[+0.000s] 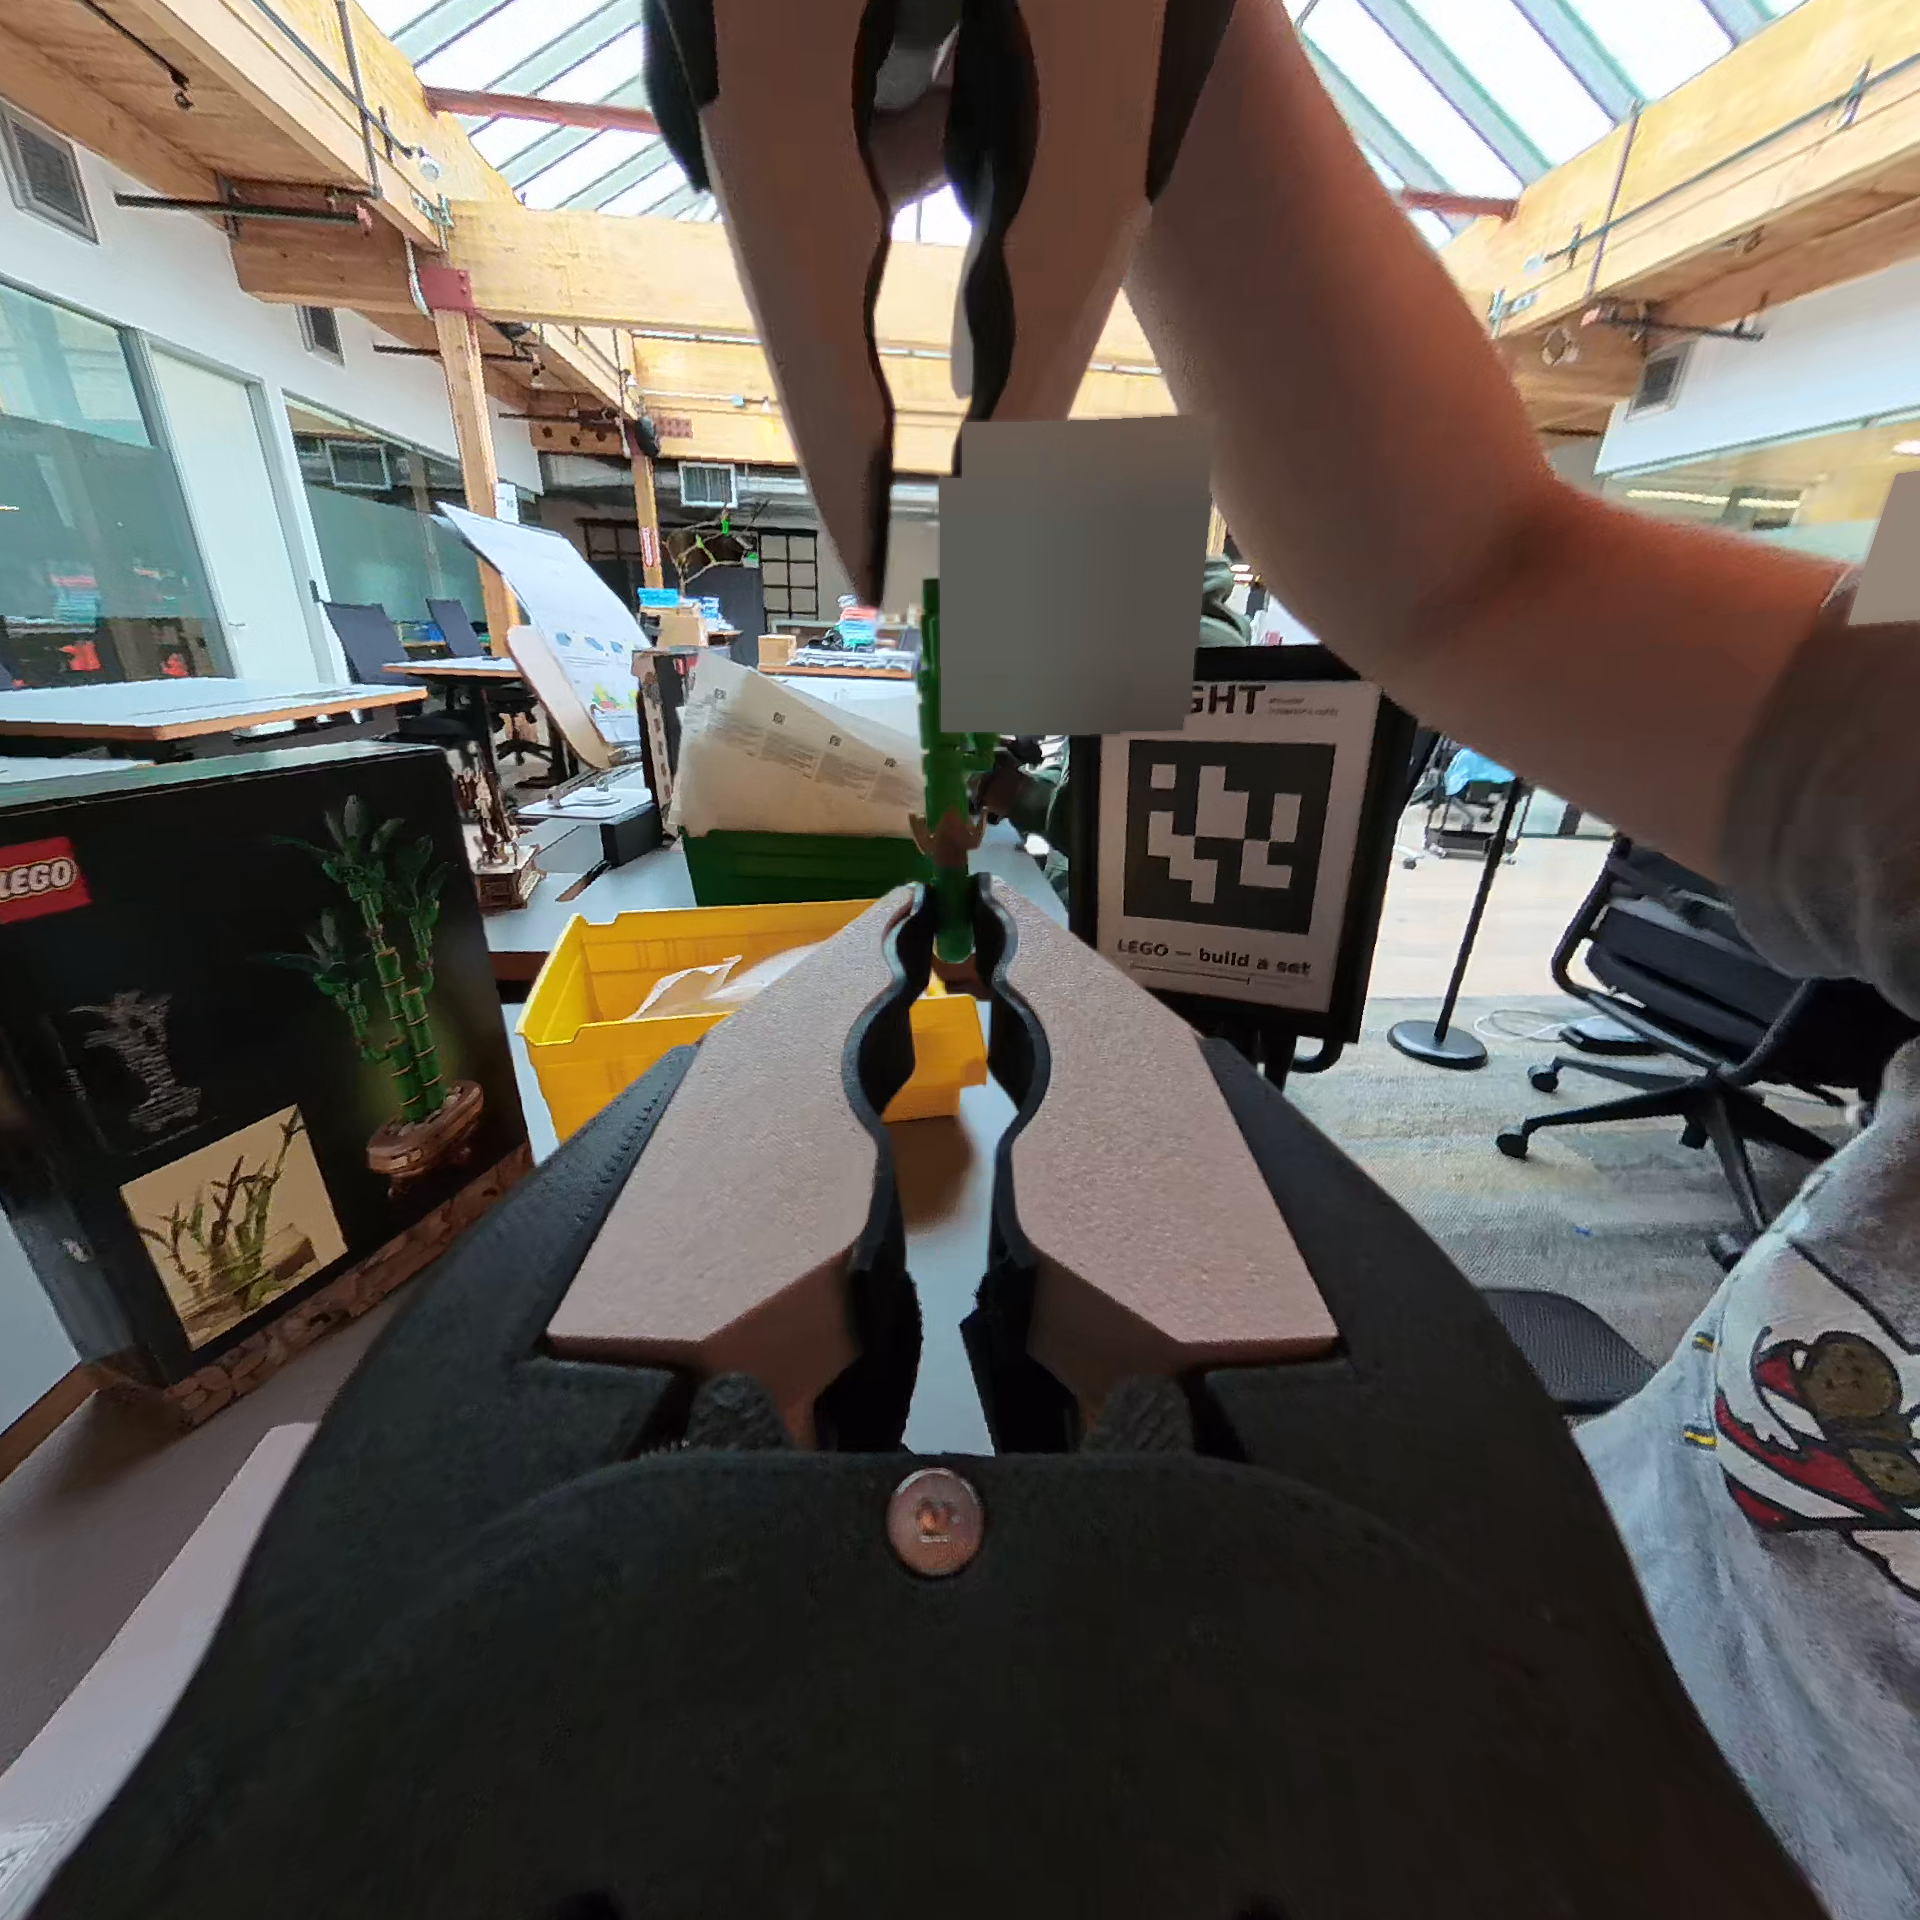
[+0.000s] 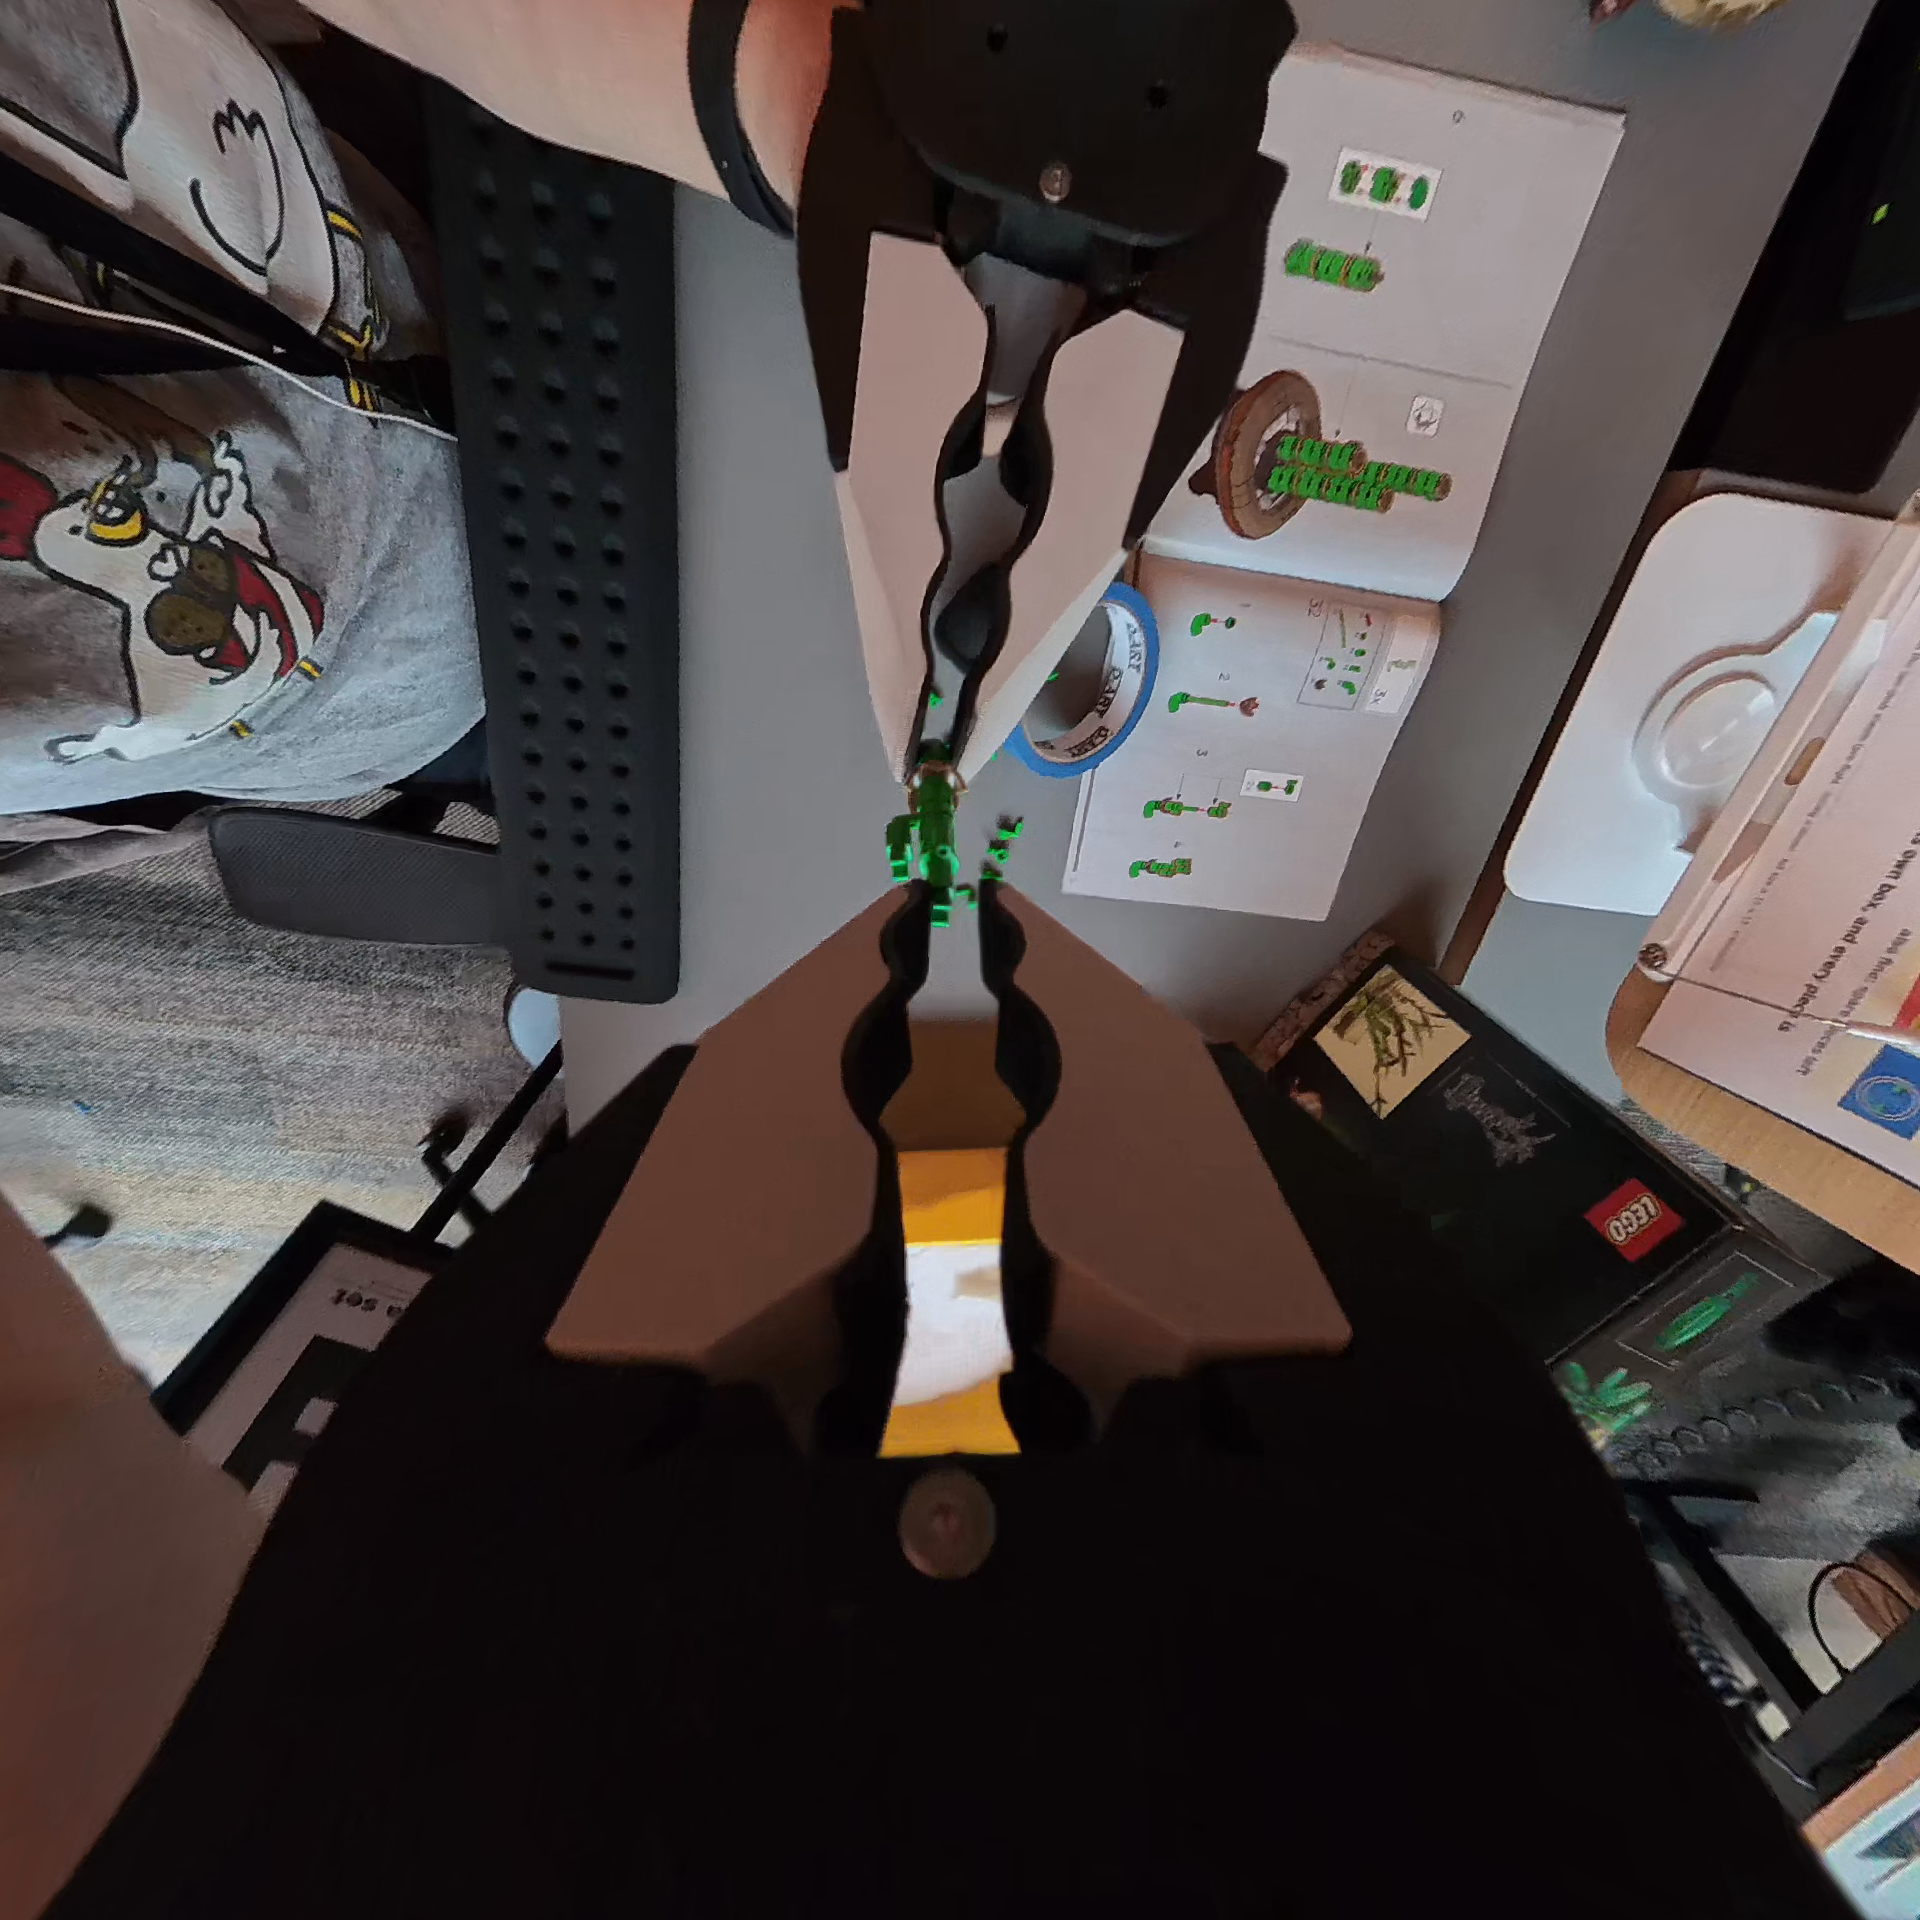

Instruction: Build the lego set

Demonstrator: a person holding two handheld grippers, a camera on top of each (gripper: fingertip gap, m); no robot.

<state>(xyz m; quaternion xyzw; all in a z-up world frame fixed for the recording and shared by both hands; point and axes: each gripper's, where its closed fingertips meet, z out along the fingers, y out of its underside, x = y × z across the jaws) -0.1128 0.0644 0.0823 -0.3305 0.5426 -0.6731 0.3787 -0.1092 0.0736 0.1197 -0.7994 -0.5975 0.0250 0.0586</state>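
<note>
A thin green lego stalk (image 1: pixel 948 821) with a brown ring stands upright in the air. My left gripper (image 1: pixel 948 902) is shut on its lower end. In the right wrist view the stalk (image 2: pixel 930 831) runs between the left gripper (image 2: pixel 940 756) above and my right gripper (image 2: pixel 948 906) below. The right gripper's jaws stand a little apart on either side of the stalk's top end, not pressed on it. In the left wrist view the right gripper (image 1: pixel 914 561) comes down from above. One fingertip (image 1: pixel 868 566) shows beside the stalk's top; the other is hidden behind a grey patch.
The black lego box (image 1: pixel 239 1039) stands at the left, a yellow bin (image 1: pixel 623 987) behind the gripper, a green bin (image 1: pixel 790 868) with papers farther back. The open instruction booklet (image 2: pixel 1351 436), a blue tape roll (image 2: pixel 1101 686) and small green pieces (image 2: pixel 1003 836) lie on the grey table. A black chair back (image 2: pixel 561 571) stands beside it. Left tips to right tips: about 5 cm.
</note>
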